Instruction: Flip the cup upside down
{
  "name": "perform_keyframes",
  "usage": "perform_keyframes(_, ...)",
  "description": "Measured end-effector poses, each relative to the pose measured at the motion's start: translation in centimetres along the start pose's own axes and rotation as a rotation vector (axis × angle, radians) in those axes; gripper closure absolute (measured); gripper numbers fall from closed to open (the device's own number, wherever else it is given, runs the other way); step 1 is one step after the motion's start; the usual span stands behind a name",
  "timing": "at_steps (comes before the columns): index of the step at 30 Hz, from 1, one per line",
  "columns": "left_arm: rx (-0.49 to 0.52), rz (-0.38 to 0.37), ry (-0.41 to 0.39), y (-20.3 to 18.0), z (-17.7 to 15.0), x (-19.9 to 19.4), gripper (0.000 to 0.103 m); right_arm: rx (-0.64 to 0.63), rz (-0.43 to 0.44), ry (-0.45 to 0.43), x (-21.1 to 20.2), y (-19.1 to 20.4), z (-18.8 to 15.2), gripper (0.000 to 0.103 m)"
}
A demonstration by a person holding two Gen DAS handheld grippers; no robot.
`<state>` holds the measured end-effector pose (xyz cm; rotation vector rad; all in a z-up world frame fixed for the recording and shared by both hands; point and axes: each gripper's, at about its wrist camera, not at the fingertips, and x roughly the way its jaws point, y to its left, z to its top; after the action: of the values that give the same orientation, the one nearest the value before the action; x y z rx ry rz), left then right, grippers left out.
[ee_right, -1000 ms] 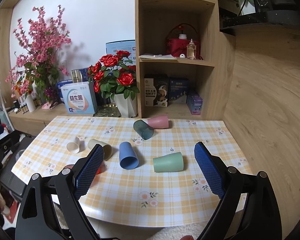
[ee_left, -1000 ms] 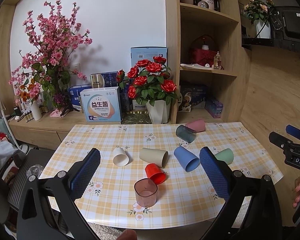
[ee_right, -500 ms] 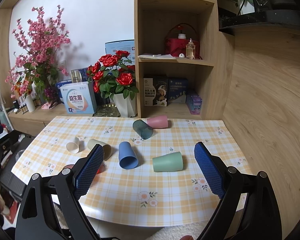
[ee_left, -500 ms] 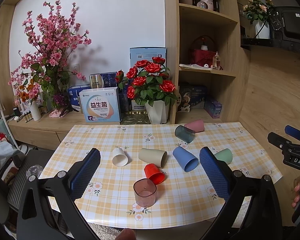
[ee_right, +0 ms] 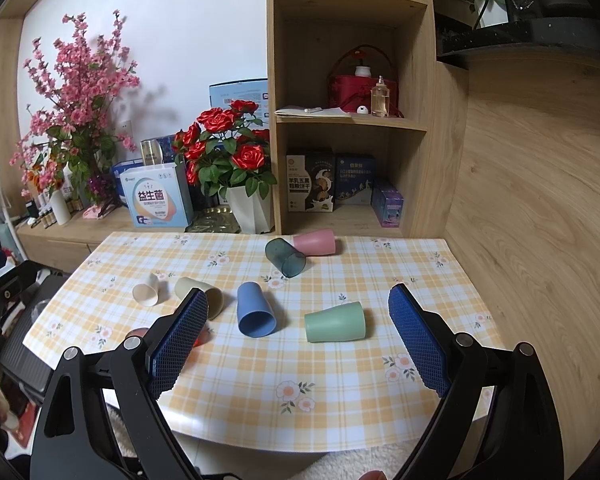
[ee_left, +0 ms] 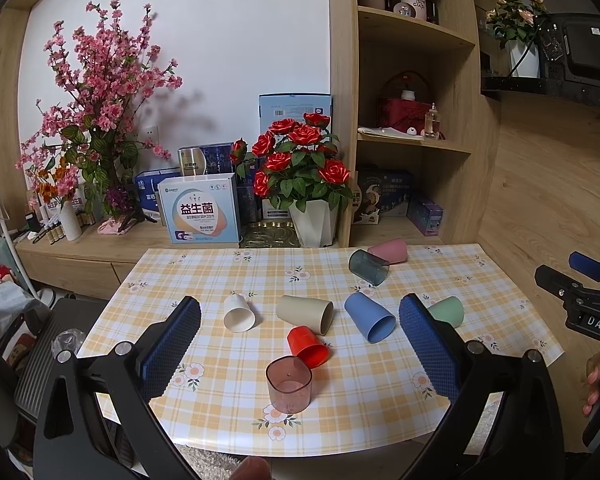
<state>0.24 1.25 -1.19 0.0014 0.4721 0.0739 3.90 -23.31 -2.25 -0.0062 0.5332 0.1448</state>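
Fingers [ee_left: 172, 344] spread, empty | red cup [ee_right: 198, 340] mostly hidden

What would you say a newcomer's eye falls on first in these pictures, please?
Probably the cups strewn over the yellow checked table: most lie on their sides, like the blue cup and the green cup, while one translucent pink cup stands upright near the front edge. Behind them, red roses in a white pot draw the eye.
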Motion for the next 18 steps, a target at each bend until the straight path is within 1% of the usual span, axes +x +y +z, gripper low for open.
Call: perform_keyframes(18, -0.002, 0.0, 0.004, -0.32, -0.07, 0.11, 0.006, 0.001, 0.0, 0.0, -0.01, -0.04, 0.05, 0.014)
